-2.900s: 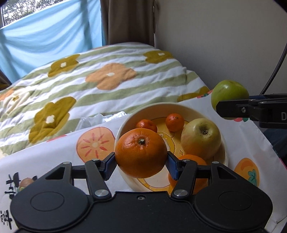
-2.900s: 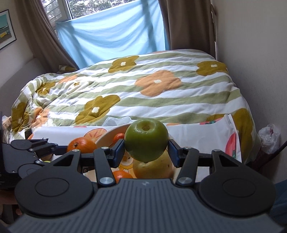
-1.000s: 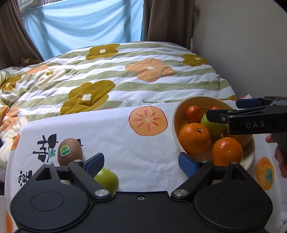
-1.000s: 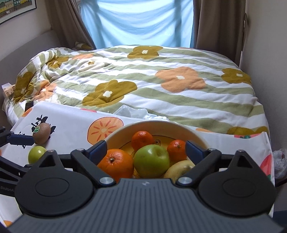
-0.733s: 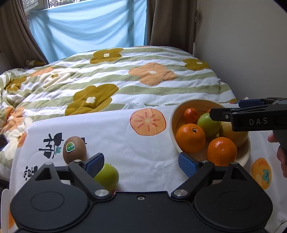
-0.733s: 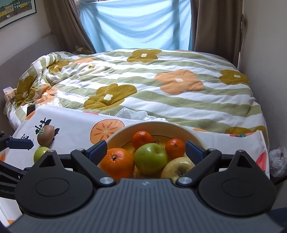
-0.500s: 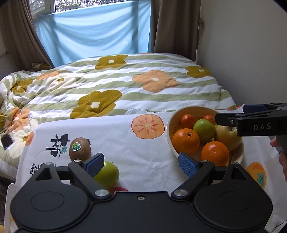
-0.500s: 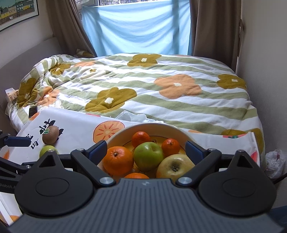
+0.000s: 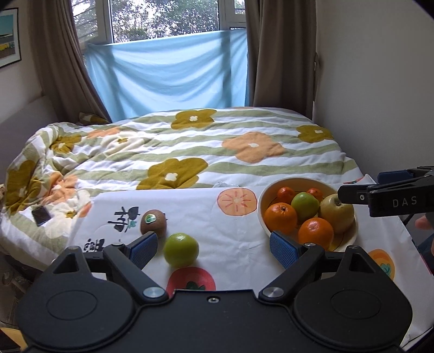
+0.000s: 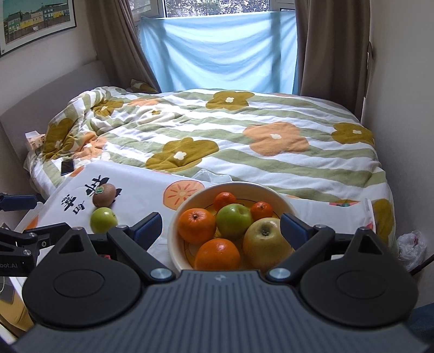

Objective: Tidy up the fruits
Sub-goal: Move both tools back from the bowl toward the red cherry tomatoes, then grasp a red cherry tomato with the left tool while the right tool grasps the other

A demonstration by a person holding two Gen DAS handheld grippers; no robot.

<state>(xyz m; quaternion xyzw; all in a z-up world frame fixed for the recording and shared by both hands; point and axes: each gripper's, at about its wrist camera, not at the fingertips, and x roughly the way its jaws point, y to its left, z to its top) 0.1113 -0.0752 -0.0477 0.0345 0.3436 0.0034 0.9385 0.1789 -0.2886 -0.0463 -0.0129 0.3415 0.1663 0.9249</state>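
Now both tools hang empty, fingers spread wide: the left gripper (image 9: 214, 248) has a green fruit (image 9: 181, 249) between its tips and a kiwi (image 9: 153, 223) just beyond, while the right gripper (image 10: 221, 226) faces the bowl (image 10: 179, 217) — 6 fruits inside.

I am looking into a home bedroom. A bed (image 10: 244, 141) with a flowered, striped quilt (image 9: 190, 152) fills the middle. At the far end, brown curtains (image 10: 325, 46) and a blue sheet (image 10: 217, 51) hang at a window (image 9: 168, 19). A framed picture (image 10: 35, 19) hangs on the left wall, and a phone (image 10: 67, 166) lies on the quilt.
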